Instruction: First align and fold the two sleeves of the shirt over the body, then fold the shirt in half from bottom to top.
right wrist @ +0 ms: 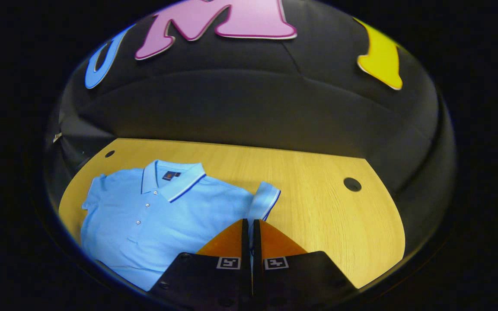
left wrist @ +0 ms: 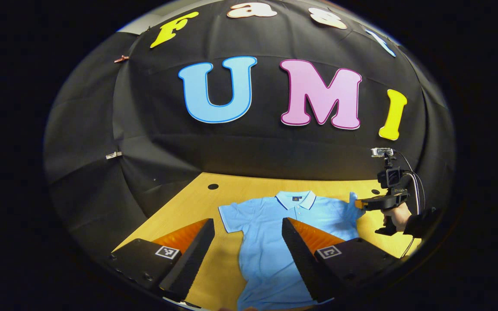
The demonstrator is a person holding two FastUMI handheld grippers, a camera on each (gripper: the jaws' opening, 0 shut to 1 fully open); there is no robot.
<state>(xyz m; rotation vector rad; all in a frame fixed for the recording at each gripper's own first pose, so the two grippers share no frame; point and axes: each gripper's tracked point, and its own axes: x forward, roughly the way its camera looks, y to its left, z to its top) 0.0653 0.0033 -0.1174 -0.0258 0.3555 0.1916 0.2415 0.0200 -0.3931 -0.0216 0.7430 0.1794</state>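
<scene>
A light blue polo shirt lies face up on the wooden table, its collar toward the booth wall. My left gripper hovers open above the shirt's body, close to the flat left sleeve. In the right gripper view the right gripper is shut on the other sleeve, whose striped cuff stands up just past the fingertips. The left gripper view shows that right gripper at the shirt's far edge, held by a hand, with the sleeve lifted off the table.
The table has round cable holes near its back corners. Black cloth walls close in behind and at both sides. Bare wood stretches to the right of the shirt in the right gripper view.
</scene>
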